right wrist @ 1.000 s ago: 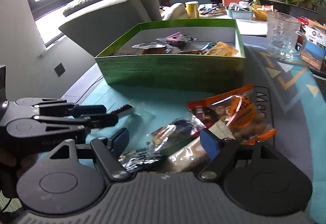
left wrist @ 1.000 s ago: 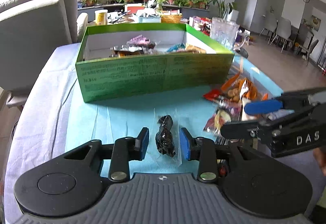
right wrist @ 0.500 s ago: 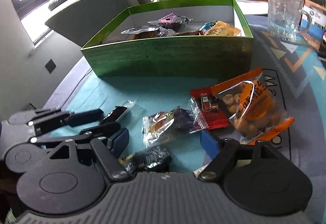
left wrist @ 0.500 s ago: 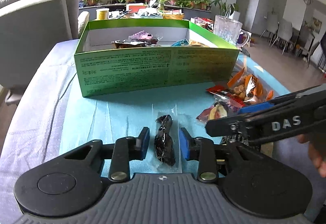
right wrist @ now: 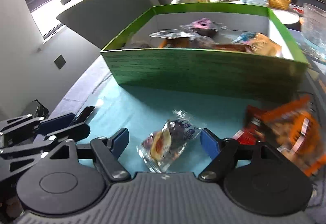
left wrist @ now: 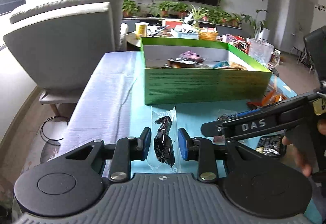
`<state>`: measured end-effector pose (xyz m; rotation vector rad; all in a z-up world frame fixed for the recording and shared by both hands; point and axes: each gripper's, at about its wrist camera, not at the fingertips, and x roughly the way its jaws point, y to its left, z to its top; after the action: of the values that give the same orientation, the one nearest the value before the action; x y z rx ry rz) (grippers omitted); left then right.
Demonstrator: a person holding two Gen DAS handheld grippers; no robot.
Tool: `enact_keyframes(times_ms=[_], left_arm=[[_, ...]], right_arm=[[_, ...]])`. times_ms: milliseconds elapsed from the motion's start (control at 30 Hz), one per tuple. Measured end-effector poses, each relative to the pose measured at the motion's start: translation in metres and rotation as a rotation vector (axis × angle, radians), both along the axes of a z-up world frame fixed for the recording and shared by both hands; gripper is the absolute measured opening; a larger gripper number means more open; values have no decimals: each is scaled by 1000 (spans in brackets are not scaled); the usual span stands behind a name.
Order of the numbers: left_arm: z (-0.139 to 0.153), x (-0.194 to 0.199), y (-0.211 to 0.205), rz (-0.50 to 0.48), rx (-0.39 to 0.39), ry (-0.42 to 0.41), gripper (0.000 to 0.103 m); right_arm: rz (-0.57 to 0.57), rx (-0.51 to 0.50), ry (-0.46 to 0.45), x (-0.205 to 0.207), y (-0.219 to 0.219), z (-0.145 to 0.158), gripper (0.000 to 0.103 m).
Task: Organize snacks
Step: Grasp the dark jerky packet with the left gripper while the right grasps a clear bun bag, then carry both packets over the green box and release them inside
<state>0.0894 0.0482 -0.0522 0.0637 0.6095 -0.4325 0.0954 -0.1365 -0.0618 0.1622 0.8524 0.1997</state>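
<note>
A clear packet with a dark snack (left wrist: 164,140) lies on the blue cloth between the open fingers of my left gripper (left wrist: 164,146); the pads do not touch it. My right gripper (right wrist: 165,142) is open around a clear packet with a round snack (right wrist: 167,142) lying on the cloth. The green box (left wrist: 205,85) stands behind, with several snack packets inside; it also shows in the right wrist view (right wrist: 203,69). The right gripper's body (left wrist: 264,122) crosses the left wrist view at the right. The left gripper (right wrist: 61,124) shows at the left of the right wrist view.
Orange and red snack packets (right wrist: 289,132) lie at the right on the cloth. A dark foil packet (left wrist: 269,144) lies under the right gripper. A glass mug (left wrist: 261,54) stands right of the box. A grey chair (left wrist: 65,45) stands at the table's left.
The left wrist view has swung left, the dark snack staying between its fingers. My right gripper has moved forward and now brackets the clear round-snack packet; the foil packet has left its view.
</note>
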Motion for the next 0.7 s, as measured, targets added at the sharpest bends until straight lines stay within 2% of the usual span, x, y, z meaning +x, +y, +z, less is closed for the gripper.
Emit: enact_keyframes(times_ms=[167, 233, 300, 400, 700], left_arm=[[-1, 1, 3, 15, -12, 5, 27], [-2, 1, 4, 16, -15, 8, 27], [-3, 2, 4, 16, -15, 10, 27], [-2, 2, 4, 13, -16, 7, 27], [10, 2, -4, -6, -25, -25, 27]], right_arm=[[67, -97, -21, -3, 25, -3, 82], [91, -150, -44, -9, 29, -6, 79], [87, -195, -71, -13, 28, -7, 60], [72, -156, -57, -15, 17, -4, 51], [30, -105, -153, -26, -5, 24, 50]])
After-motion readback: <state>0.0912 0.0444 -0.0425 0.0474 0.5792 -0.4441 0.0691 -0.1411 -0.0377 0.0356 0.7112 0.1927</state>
